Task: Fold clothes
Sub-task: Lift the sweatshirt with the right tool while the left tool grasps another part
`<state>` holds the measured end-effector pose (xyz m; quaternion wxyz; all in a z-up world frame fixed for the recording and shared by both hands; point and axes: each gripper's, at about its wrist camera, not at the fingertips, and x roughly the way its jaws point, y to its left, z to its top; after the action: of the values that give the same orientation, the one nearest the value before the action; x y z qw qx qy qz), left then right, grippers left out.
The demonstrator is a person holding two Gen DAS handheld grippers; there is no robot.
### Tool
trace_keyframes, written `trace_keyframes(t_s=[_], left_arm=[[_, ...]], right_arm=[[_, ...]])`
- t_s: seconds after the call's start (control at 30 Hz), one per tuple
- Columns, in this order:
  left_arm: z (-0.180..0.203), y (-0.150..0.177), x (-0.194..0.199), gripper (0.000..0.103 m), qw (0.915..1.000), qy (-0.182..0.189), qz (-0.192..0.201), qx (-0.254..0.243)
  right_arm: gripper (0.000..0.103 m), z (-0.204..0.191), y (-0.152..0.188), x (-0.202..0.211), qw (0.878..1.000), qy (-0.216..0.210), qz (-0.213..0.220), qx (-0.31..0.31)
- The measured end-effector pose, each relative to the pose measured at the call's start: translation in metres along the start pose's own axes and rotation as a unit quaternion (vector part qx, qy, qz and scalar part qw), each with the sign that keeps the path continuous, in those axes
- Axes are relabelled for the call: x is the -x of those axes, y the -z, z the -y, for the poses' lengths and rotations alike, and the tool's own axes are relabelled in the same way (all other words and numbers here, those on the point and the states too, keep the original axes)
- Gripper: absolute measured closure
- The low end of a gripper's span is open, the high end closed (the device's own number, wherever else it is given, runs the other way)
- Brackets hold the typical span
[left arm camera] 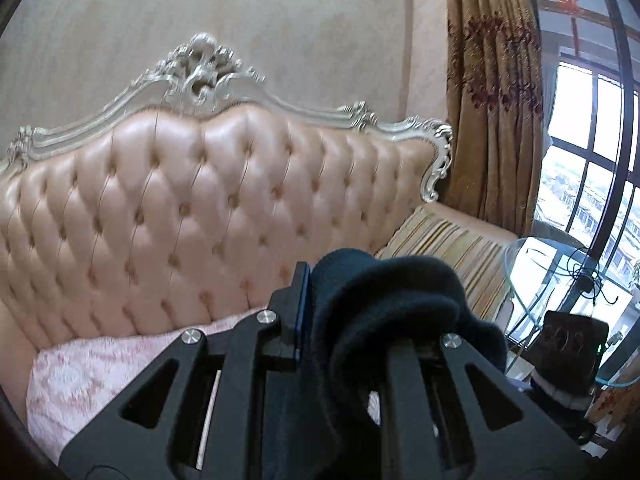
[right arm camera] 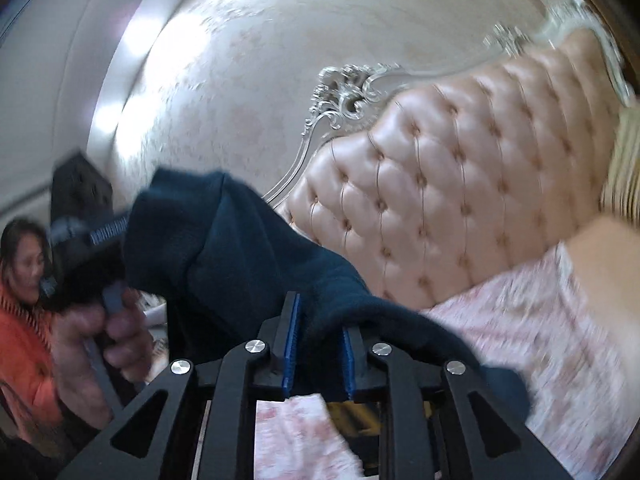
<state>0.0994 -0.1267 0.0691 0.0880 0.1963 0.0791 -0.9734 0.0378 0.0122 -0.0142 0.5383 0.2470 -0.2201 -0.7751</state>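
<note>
A dark teal knitted garment [left arm camera: 384, 300] is bunched over my left gripper [left arm camera: 332, 316], which is shut on it; the cloth hides the right finger's pad. In the right wrist view the same garment [right arm camera: 240, 256] stretches from my left gripper [right arm camera: 116, 224], held by a hand [right arm camera: 104, 320], across to my right gripper [right arm camera: 320, 344]. The right gripper's blue pads stand apart with both inner faces showing. The cloth lies loosely between them and drapes over the right finger, so the gripper is open.
A tufted pink headboard [left arm camera: 180, 200] with a silver carved frame backs the bed, which has a pink patterned cover [right arm camera: 540, 340]. A striped pillow [left arm camera: 448, 248], a glass table [left arm camera: 560, 264], a curtain [left arm camera: 488, 100] and a window stand to the right. A person in orange [right arm camera: 24, 340] is at the left.
</note>
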Motion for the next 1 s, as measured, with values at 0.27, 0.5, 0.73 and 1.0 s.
trace_keyframes(t_s=[0.27, 0.5, 0.73, 1.0], left_arm=[[-0.042, 0.039, 0.017, 0.089, 0.9958, -0.018, -0.005, 0.090], [-0.055, 0.040, 0.033, 0.089, 0.9948, -0.035, -0.002, 0.096], [-0.042, 0.031, 0.054, 0.089, 0.9959, -0.024, 0.017, 0.086], [-0.036, -0.001, 0.122, 0.089, 0.9916, -0.001, 0.103, 0.078]], right_arm=[[0.000, 0.080, 0.030, 0.018, 0.974, -0.065, 0.047, -0.214], [0.000, 0.080, 0.072, -0.021, 0.979, 0.181, -0.088, -0.024], [0.000, 0.070, 0.137, -0.087, 0.936, 0.256, -0.210, 0.119], [0.095, 0.066, 0.109, -0.080, 0.959, 0.201, -0.185, 0.071]])
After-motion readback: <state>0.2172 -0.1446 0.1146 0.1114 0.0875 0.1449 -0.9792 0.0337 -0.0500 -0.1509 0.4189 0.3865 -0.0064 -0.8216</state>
